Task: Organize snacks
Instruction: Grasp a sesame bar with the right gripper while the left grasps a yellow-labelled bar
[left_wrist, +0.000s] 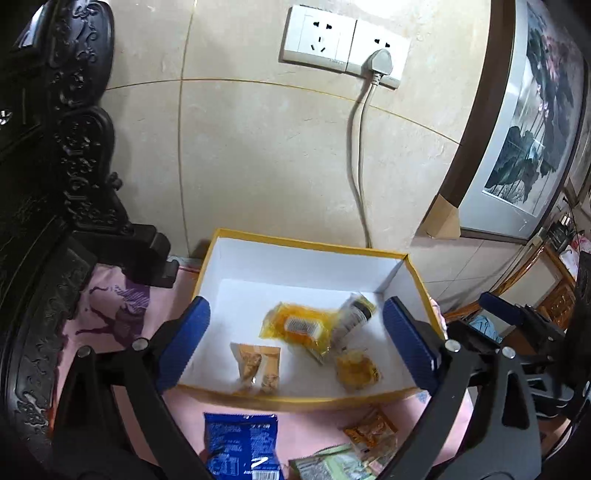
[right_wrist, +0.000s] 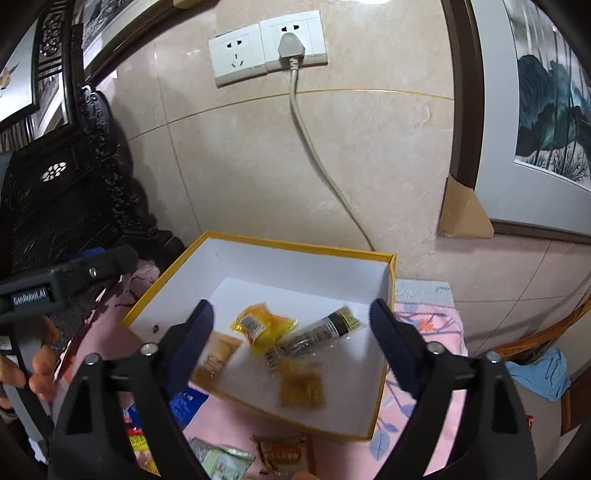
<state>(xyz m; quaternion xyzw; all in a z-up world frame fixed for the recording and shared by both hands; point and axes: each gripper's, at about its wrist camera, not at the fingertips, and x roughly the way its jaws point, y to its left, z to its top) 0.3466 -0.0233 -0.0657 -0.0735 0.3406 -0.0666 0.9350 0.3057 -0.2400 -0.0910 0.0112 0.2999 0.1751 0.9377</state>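
Left jaws: left gripper (left_wrist: 295, 339) is standing wide with nothing between the pads, hovering over the box's near rim.
Right jaws: right gripper (right_wrist: 291, 339) is likewise spread wide and holding nothing, aiming into the box.
Box contents: yellow-rimmed box (left_wrist: 310, 244) is holding four snacks; the large yellow packet (left_wrist: 295, 326) is lying at centre, the dark tube packet (right_wrist: 314, 334) is leaning across it toward 2 o'clock, the tan packet (left_wrist: 256, 363) at 7 o'clock, the small yellow packet (left_wrist: 356, 369) at 5 o'clock.
Remaining snacks: blue packet (left_wrist: 240, 446), orange packet (left_wrist: 371, 432) and green packet (left_wrist: 332, 463) are waiting on the pink cloth (left_wrist: 110, 314) at 6 o'clock, outside the box.
Risk, collision: both grippers are crowding the same rim, so they could be knocking together.
Risk, box: a low finger could be catching the near wall and shoving the light box.
Risk, grasp: flat slippery wrappers could be slipping, or the overlapping green and orange packets lifting together.
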